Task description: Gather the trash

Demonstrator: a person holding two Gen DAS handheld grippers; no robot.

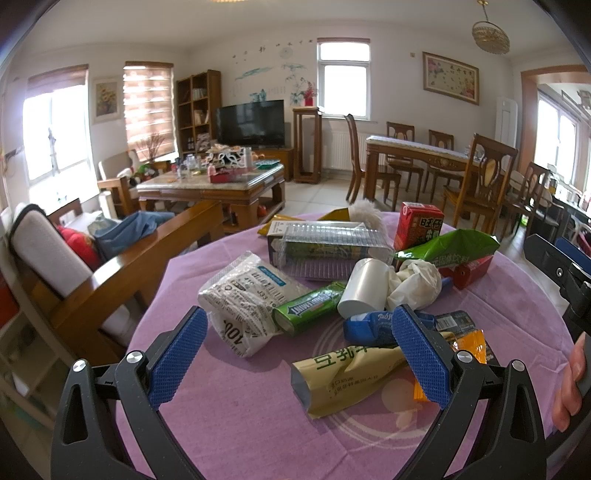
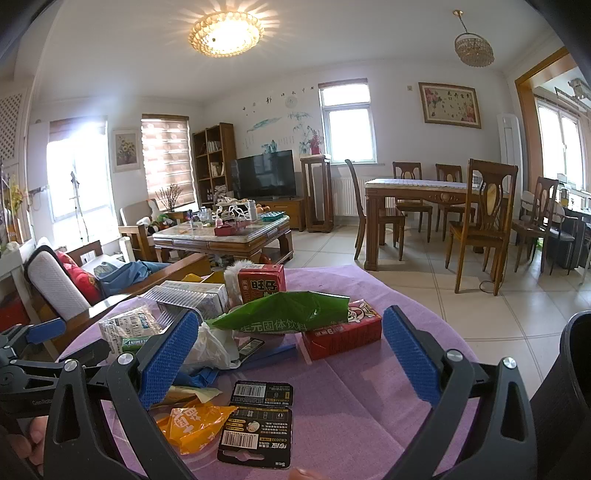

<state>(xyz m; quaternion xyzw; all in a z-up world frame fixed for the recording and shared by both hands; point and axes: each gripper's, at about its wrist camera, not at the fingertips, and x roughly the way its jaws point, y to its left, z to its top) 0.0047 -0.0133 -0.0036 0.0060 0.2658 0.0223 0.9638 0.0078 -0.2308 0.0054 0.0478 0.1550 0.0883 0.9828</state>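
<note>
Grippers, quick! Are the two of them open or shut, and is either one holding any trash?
Left gripper: open, holding nothing, above the trash on the purple tablecloth.
Right gripper: open, holding nothing.

Noted beyond the worktop: television [image 2: 264, 173], wooden bookshelf [image 2: 214, 162], cluttered coffee table [image 2: 221, 236], dining table [image 2: 417, 188] with chairs [image 2: 484, 221], lit ceiling lamp [image 2: 225, 33], tiled floor [image 2: 417, 273].

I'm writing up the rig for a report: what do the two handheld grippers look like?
Both match: the left gripper and right gripper have black plastic frames with triangular cut-outs, silver screw heads at the joints, and two flat fingers faced with blue, diamond-textured pads. No cables or sleeves show. Faint grey lettering marks the left gripper's body in the right view.
</note>
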